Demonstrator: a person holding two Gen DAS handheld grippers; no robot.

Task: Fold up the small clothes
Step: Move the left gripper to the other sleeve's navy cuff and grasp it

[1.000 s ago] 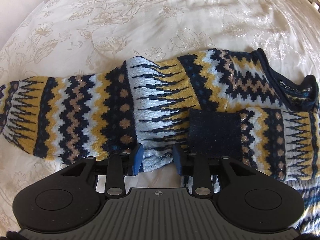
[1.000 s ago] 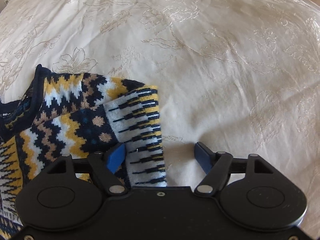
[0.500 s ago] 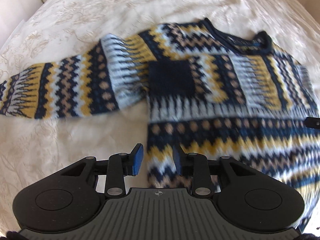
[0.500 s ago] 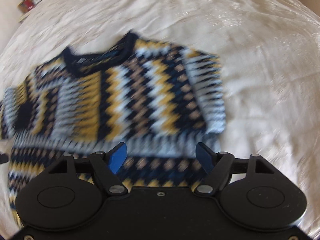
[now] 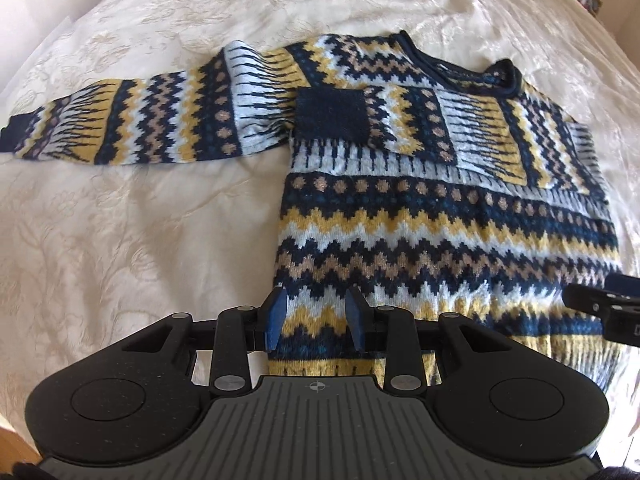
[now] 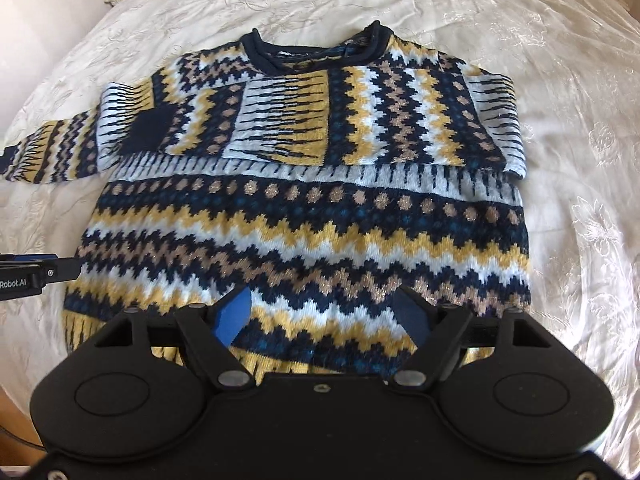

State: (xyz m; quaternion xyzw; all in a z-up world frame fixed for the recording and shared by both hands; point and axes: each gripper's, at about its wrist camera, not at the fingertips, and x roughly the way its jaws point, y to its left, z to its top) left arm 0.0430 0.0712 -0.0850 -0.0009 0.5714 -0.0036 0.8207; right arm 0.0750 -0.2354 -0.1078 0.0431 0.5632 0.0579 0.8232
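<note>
- The knitted sweater (image 6: 304,216), with zigzag bands in navy, yellow, white and tan, lies flat on the cream embroidered bedspread (image 6: 580,120).
- One sleeve (image 6: 320,116) is folded across the chest; its navy cuff (image 5: 332,118) rests near the other shoulder.
- The other sleeve (image 5: 132,120) lies stretched out to the side on the bedspread.
- The left gripper (image 5: 314,320) is over the hem corner, fingers apart, holding nothing.
- The right gripper (image 6: 324,316) is over the hem, spread wide, holding nothing.
</note>
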